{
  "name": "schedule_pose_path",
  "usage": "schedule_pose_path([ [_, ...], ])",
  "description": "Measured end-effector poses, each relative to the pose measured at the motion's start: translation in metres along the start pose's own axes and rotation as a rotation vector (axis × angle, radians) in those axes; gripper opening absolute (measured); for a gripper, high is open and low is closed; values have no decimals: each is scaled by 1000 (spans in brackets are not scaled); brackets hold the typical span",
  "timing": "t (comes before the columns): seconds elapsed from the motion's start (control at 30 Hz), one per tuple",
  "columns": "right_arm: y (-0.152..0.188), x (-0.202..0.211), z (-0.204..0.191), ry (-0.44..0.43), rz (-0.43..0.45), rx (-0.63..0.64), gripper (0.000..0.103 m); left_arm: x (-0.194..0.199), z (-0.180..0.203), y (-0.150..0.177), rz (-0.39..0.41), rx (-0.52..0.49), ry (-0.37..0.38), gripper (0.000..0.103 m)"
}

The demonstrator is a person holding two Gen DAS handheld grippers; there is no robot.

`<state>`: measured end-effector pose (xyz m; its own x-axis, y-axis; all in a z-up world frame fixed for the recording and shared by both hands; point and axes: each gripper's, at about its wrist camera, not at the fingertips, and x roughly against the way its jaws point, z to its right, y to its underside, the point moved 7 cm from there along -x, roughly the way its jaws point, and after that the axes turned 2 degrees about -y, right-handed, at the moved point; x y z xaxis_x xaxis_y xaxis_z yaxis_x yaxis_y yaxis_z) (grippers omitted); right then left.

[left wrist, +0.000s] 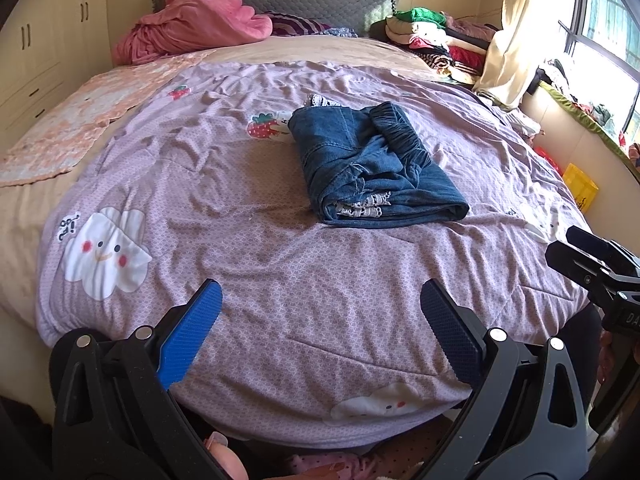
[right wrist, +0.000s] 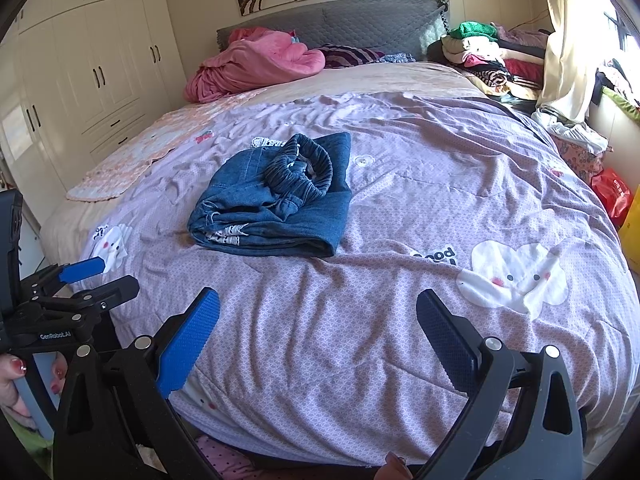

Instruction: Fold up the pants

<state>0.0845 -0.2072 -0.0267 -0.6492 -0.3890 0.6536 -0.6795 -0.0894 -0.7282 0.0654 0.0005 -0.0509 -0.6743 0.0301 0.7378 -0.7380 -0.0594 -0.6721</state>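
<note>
1. The pants [left wrist: 370, 164] lie folded into a compact denim bundle on the lilac quilt [left wrist: 280, 280], near the middle of the bed, well apart from both of our grippers.
2. We see the elastic waistband [right wrist: 302, 170] bunched on top of the bundle, and white lace trim [left wrist: 362, 206] peeking out of the folded edge nearest us.
3. Our left gripper [left wrist: 320, 316] hovers above the near edge of the quilt with its jaws spread wide and nothing between them; one pad is bright blue, the other dark.
4. Our right gripper [right wrist: 318, 320] hangs the same way, jaws parted and empty, over the quilt's near edge.
5. In the right wrist view we catch the left gripper from the side, and a hand [right wrist: 12, 380] with red-painted nails wraps its handle.
6. The quilt is wrinkled and printed with white cloud faces [right wrist: 516, 276] and strawberries [left wrist: 264, 126].
7. A pink blanket [left wrist: 192, 26] is heaped against the grey headboard [right wrist: 340, 24], beside a striped pillow [right wrist: 352, 56].
8. A pile of mixed clothes [right wrist: 484, 52] sits at the far right corner of the bed, next to a cream curtain [left wrist: 516, 28].
9. As for containers, a yellow bag [left wrist: 580, 188] and a red bag [right wrist: 612, 196] stand on the floor on the window side; we cannot tell what they hold.
10. White wardrobes [right wrist: 92, 64] line the far left wall.
</note>
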Motion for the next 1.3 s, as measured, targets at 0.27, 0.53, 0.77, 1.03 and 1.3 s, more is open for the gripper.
schedule_pose_path([
  [0.27,0,-1,1,0,-1,-2,98,2,-1,-1,3,0,7,93],
  [0.53,0,-1,2,3,1,-6,98,1,3,1,-5,-5,-11,93],
  [0.77,-1,0,3,7,1,-9,98,1,3,1,-4,-6,-10,93],
  [1.03,-1,1,3,13,6,-8,98,1,3,2,-6,-9,-13,93],
  [1.3,-1,1,3,14,4,-9,98,1,5,3,-9,-11,-11,93],
])
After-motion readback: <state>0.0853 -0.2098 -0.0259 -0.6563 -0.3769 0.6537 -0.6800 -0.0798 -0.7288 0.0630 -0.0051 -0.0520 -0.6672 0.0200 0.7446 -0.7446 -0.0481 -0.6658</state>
